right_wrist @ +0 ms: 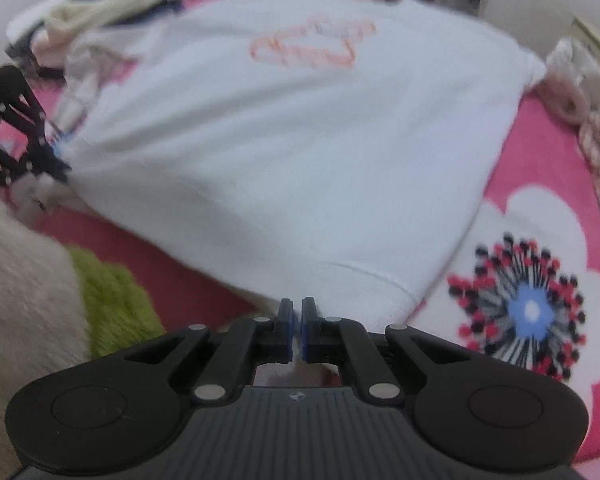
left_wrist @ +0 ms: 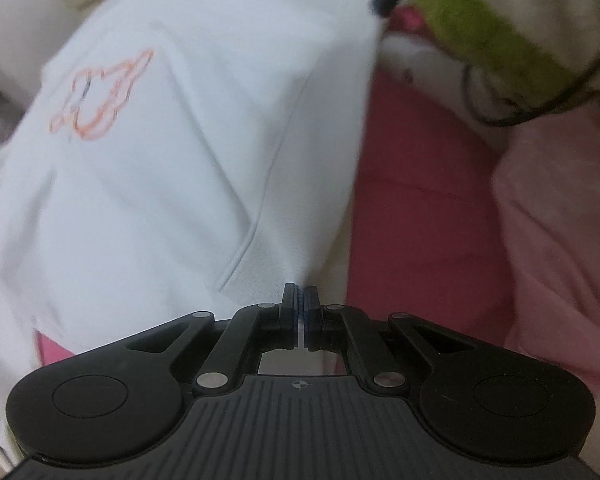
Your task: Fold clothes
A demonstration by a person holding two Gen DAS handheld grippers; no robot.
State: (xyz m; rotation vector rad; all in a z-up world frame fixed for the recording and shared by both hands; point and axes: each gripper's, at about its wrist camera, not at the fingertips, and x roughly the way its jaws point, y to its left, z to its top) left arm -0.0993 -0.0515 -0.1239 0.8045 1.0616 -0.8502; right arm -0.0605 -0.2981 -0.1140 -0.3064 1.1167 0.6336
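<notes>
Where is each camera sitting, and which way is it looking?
Left wrist: sits on the left gripper, looking along its shut fingers at the white shirt pinched between them; pink blanket beyond.
Right wrist: sits on the right gripper, shut on the shirt's hem, looking across the shirt; the left gripper shows at the far left edge.
Both views share the shirt with its orange drawing and the blanket.

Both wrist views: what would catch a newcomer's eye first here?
A big white sweatshirt with an orange outline print fills both views, stretched between the right gripper, pinching its ribbed hem, and the left gripper, shut on another edge. Beneath lies a pink bedspread with a bold flower at the right.
</notes>
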